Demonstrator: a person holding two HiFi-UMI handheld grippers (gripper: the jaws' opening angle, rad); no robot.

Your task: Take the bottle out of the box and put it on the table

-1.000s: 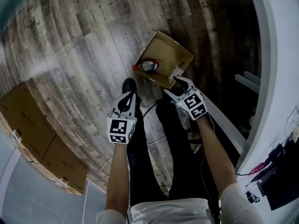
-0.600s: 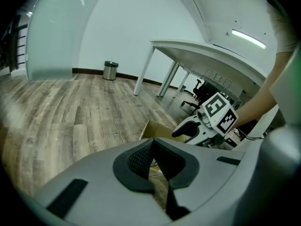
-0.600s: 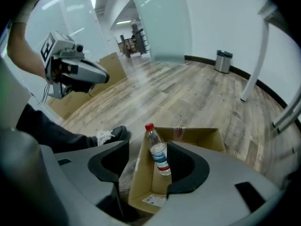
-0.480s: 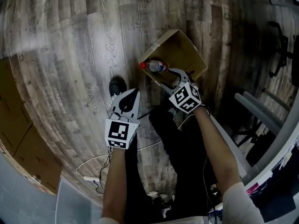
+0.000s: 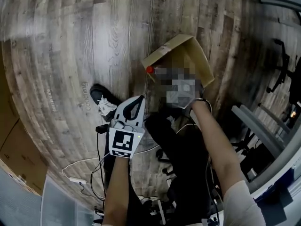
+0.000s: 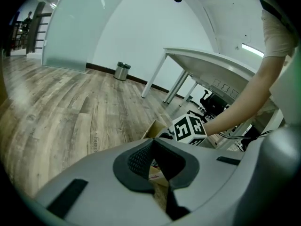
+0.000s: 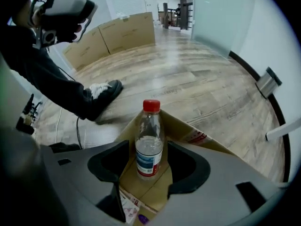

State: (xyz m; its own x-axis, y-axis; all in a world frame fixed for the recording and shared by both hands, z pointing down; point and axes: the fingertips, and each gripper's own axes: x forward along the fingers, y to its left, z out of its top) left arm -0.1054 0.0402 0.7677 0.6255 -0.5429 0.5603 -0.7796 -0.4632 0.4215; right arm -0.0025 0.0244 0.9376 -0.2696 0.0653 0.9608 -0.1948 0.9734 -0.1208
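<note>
Floor: grey-brown wood planks point(image 5: 70, 41) fill the head view, with an open cardboard box point(image 5: 184, 54) sitting on them upper right of centre.
Bottle: clear plastic bottle point(image 7: 149, 126) with a red cap point(image 5: 149, 69), lying inside the box, not yet lifted.
Axis: long axis runs straight up the right gripper view, base nearest the jaws and cap at the far end. In the head view the cap pokes out at the box's left edge, pointing frame-left.
Right gripper: right gripper point(image 7: 148, 145) has its jaws apart, one each side of the labelled lower body, with small gaps on both sides. It probably straddles the body so that closing pinches it squarely.
Left gripper: left gripper point(image 6: 151, 142) has its jaws together with nothing between them. It sits lower centre of the head view, apart from the box, likely idle to leave room.
Table: white table point(image 6: 211, 69), upper right of the left gripper view, is the likely drop spot.
</note>
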